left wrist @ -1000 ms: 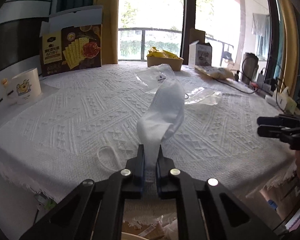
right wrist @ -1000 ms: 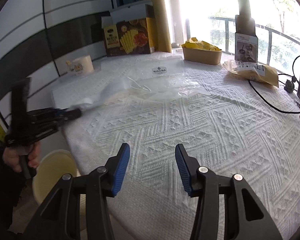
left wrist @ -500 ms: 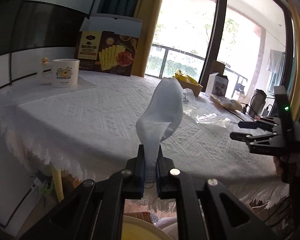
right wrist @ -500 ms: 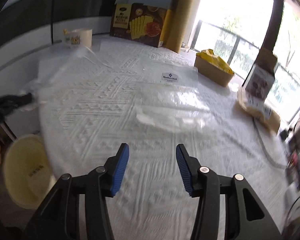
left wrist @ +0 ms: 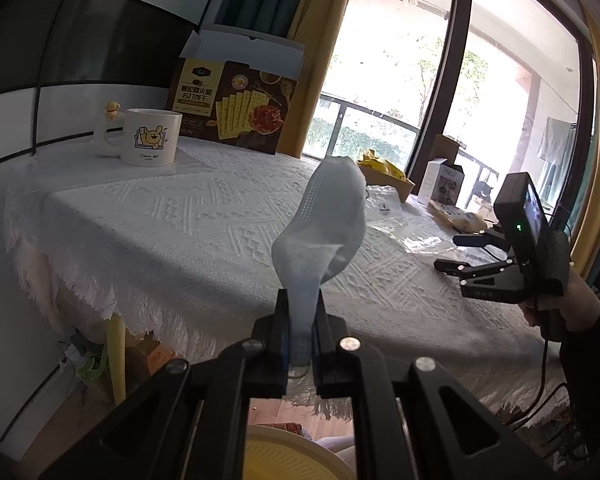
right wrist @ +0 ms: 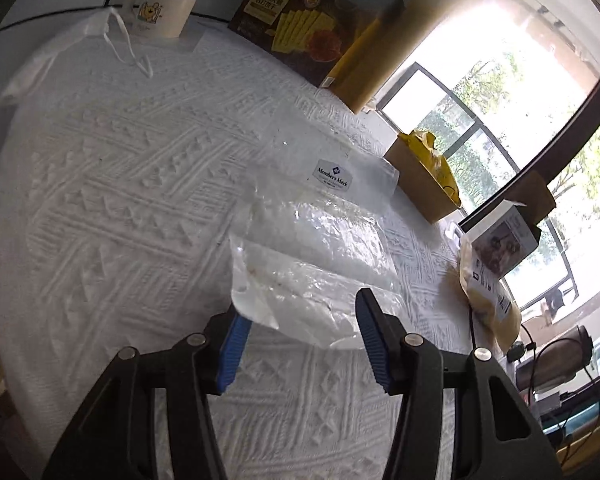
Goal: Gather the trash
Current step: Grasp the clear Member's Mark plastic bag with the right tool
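Left gripper [left wrist: 302, 322] clamps the pale-blue face mask [left wrist: 324, 224]; right gripper [right wrist: 300, 330], jaws apart, straddles the near crumpled clear plastic bag [right wrist: 312, 264], uncollected

2 wrist fisheyes over the table [left wrist: 172, 216]
Left looks across from its edge; right looks down close; both share the cracker box [right wrist: 300, 12].

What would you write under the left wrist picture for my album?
Left hand-held gripper shut on a white face mask, above a yellow bin beside the table.
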Action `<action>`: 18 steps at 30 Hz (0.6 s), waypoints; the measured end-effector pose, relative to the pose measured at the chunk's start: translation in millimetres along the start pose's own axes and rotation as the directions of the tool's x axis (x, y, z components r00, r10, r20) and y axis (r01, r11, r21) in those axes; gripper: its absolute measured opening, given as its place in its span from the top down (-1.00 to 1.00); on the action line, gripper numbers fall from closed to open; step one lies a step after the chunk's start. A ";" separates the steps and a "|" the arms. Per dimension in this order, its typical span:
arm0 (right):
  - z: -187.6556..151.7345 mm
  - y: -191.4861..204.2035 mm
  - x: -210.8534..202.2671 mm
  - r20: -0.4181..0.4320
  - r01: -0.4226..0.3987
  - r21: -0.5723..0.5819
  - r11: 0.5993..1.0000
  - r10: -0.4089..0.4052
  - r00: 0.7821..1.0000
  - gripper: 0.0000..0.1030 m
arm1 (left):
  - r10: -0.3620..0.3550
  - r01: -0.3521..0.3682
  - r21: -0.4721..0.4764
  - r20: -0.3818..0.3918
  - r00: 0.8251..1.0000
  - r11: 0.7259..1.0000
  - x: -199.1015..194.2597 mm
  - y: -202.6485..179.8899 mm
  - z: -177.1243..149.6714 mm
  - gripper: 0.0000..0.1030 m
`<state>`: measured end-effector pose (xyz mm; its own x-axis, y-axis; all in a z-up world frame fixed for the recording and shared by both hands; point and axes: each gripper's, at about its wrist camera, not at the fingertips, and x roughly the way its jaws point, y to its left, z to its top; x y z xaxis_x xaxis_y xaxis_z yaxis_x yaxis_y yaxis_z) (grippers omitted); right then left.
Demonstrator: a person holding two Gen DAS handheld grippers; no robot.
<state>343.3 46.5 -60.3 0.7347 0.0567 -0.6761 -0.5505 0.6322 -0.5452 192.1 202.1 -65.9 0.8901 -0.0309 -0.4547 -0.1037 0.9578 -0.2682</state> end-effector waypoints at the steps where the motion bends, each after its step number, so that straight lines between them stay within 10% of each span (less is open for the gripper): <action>1: 0.2 -1.4 1.0 0.011 -0.005 0.002 1.000 0.005 1.000 0.03 | 0.003 -0.003 0.001 0.000 1.000 1.000 -0.7 0.4 0.2 0.85; 3: 0.2 -4.8 3.3 0.021 -0.021 0.009 1.000 0.021 1.000 0.03 | 0.009 -0.009 -0.001 0.005 1.000 1.000 -3.8 2.0 0.6 0.85; 5: -0.2 -4.9 5.6 0.015 -0.034 0.012 0.999 0.034 0.999 0.55 | 0.013 -0.013 -0.001 0.009 1.000 1.000 -7.6 2.2 1.0 0.85; 8: -4.4 -0.2 3.1 0.022 -0.022 -0.001 1.000 0.022 1.000 0.80 | 0.017 -0.017 0.005 0.016 1.000 1.000 -14.2 -0.1 1.2 0.85; 18: -19.3 -12.8 -62.4 0.177 0.017 0.107 0.994 -0.036 0.984 0.94 | 0.044 -0.045 0.037 0.036 0.998 0.998 -47.3 -9.4 4.0 0.85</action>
<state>296.8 20.0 -20.7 0.8125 0.1697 -0.5577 -0.4923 0.7122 -0.5004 152.8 195.7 -38.4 0.8999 0.0214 -0.4356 -0.1273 0.9682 -0.2154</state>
